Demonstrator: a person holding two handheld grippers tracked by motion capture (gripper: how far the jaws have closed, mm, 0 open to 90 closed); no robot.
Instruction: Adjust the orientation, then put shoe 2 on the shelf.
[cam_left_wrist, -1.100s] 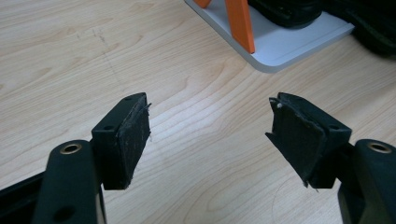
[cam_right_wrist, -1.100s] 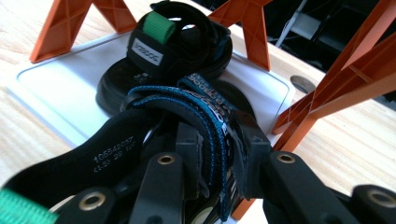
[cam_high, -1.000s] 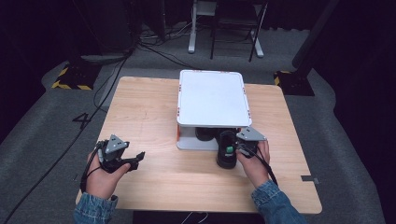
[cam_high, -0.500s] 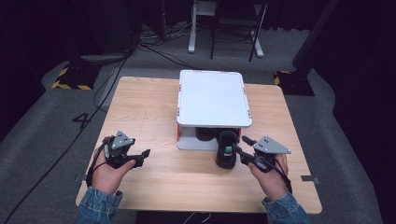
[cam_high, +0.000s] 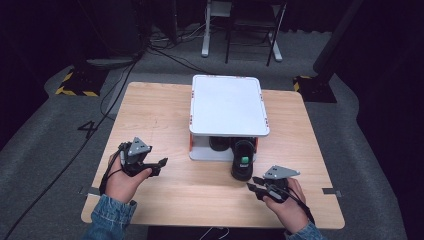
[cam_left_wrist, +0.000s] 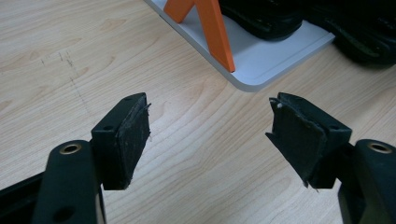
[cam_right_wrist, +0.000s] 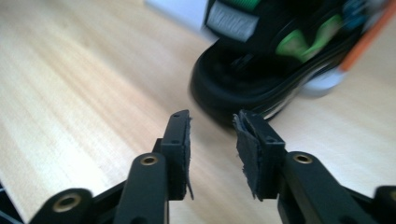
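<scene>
Both tongs hung empty over the worktop, beside a black shoe.

Left tongs had their jaws spread wide, aimed toward the corner of the white rack and its orange leg. Right tongs had their jaws partly parted, just short of the shoe's black sole, with nothing between them. That shoe stood half under the rack, toe outward. Judging by this, a good grasp would need wider jaws, a square approach and a firm hold on the rim.
</scene>
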